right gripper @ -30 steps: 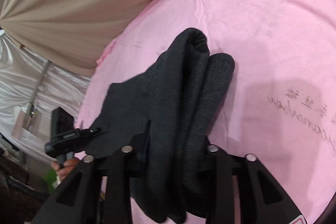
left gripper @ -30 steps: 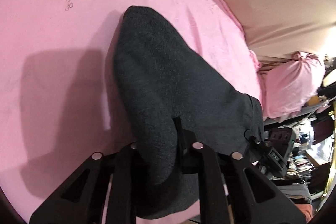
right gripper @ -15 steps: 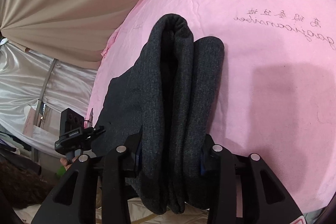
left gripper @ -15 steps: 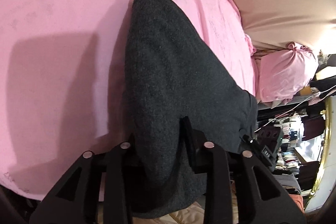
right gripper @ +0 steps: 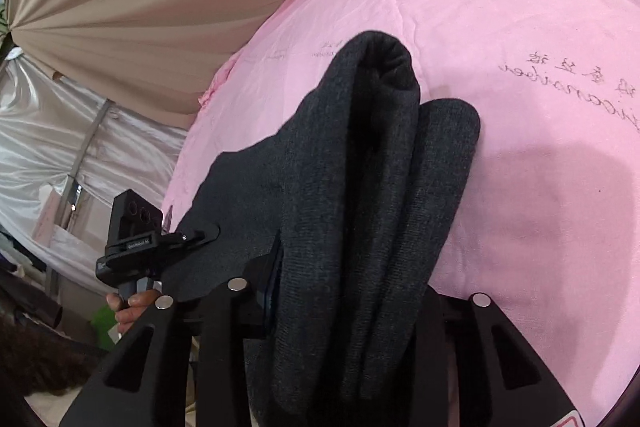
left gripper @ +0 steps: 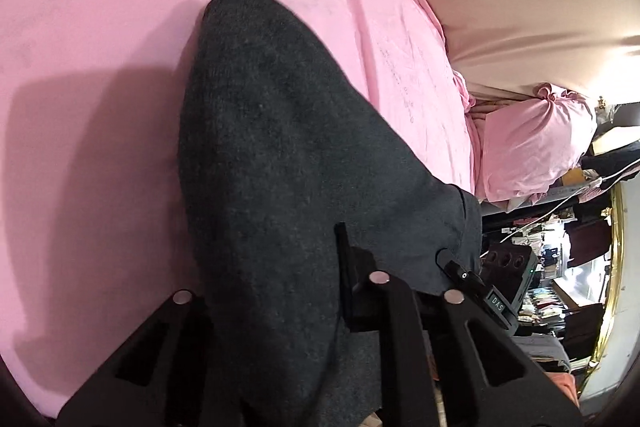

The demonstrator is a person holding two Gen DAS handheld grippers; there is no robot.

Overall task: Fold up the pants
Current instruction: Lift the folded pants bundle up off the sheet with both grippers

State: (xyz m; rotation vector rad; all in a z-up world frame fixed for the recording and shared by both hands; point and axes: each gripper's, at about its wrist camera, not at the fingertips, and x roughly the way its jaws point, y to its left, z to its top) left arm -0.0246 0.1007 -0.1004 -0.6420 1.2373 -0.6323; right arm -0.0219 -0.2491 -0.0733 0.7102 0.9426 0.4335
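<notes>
Folded dark grey pants lie bunched on the pink bedsheet. My left gripper has one end of the bundle between its fingers, and its jaws are closing on the cloth. In the right wrist view the pants show as several stacked folds with rounded ends. My right gripper straddles the thick stack, its jaws closing and pressing into the fabric. Cloth hides one finger of each gripper. Each view also shows the other gripper at the pants' far edge: the right gripper and the left gripper.
The pink sheet spreads wide beyond the pants. A beige drape borders it, and a knotted pink bundle sits past the bed's corner. Cluttered shelves stand beside the bed. A person's hand grips the left tool.
Both grippers spread a little wider half a second ago and have narrowed again on the cloth. The pants bundle has shifted slightly across the sheet with both hands.
</notes>
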